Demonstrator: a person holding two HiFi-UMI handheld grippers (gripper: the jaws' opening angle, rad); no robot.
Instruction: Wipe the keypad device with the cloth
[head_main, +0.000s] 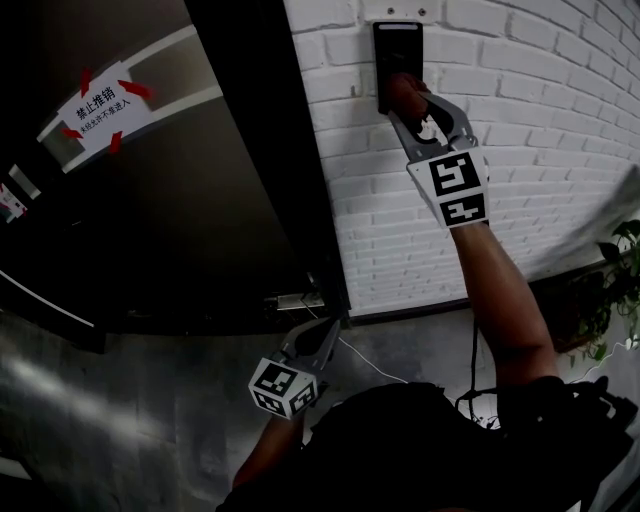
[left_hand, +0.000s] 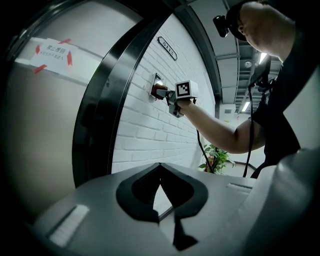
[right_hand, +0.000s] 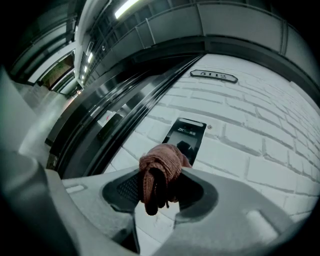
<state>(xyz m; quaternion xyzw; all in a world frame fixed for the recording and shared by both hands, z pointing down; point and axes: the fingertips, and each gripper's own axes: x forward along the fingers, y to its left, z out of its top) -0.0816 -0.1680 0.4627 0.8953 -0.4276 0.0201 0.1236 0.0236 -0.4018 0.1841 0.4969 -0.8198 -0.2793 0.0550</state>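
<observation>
My right gripper (head_main: 412, 100) pinches the bunched reddish cloth (right_hand: 161, 167) between its jaws and holds it against the lower part of the keypad (head_main: 398, 45). The keypad is mounted on the white brick wall (head_main: 540, 120), toward 1 o'clock in the head view and just right of the dark door (head_main: 200, 220). My left gripper (head_main: 322, 340) hangs low near 6 o'clock, well apart from the keypad, its jaws pressed together at the tips with nothing between them.
</observation>
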